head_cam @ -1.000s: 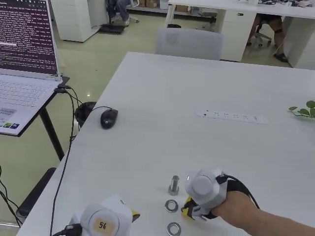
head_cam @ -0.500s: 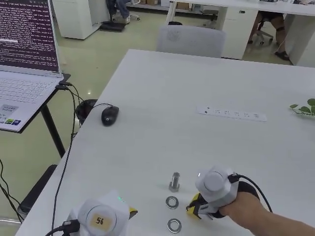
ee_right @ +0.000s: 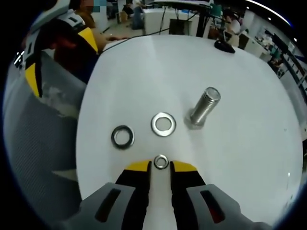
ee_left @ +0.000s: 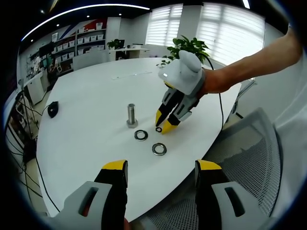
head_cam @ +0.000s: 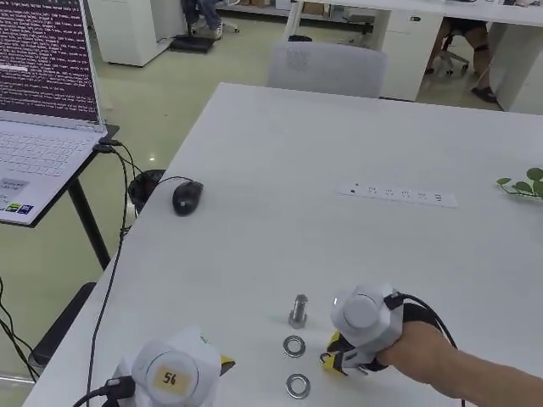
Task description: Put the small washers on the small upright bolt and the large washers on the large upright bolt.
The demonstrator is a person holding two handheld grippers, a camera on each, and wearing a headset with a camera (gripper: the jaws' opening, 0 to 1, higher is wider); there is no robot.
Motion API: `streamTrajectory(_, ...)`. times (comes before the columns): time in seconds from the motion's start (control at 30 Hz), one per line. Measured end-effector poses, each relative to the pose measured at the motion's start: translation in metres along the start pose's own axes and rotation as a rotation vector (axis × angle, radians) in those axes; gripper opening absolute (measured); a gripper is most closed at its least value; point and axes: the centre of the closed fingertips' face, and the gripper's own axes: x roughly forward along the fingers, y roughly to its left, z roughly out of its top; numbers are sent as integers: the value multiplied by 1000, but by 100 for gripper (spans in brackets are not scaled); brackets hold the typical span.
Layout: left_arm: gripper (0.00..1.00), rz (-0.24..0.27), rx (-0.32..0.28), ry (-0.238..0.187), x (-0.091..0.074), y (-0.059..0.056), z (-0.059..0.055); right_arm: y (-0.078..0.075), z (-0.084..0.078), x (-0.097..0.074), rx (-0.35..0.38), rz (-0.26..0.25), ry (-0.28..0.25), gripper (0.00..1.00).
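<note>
One upright steel bolt [head_cam: 297, 312] stands on the white table [head_cam: 339, 170]. Two large washers [head_cam: 294, 346] [head_cam: 298, 386] lie flat just in front of it. My right gripper [head_cam: 329, 360] is low over the table, right of the washers. In the right gripper view its yellow fingertips [ee_right: 139, 167] pinch a small washer [ee_right: 161, 162], with the large washers [ee_right: 163, 124] [ee_right: 123, 136] and the bolt [ee_right: 204, 107] beyond. My left gripper [ee_left: 160, 175] hangs open off the table's near edge, facing the bolt [ee_left: 131, 115], the small washer [ee_left: 158, 129] and the right gripper [ee_left: 165, 125].
A black mouse [head_cam: 187, 197] lies near the table's left edge and a white power strip [head_cam: 397, 195] towards the far side. A plant [head_cam: 526, 185] sits at the right edge. A laptop [head_cam: 42, 102] stands on a side stand left, and a grey chair [head_cam: 327, 68] is behind the table.
My right gripper has drifted slightly to the right, away from the bolt. The bolt and the two large washers have stayed put; the head camera has shifted a little.
</note>
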Motion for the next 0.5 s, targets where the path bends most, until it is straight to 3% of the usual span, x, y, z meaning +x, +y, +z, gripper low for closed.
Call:
streamTrajectory(0.17, 56, -7, 6, -3, 3, -3, 3, -1, -1, 0, -1, -10, -1, 14)
streamTrajectory(0.5, 56, 8, -1, -4, -3, 4, 1, -1, -4, -3, 131, -28, -62, 13)
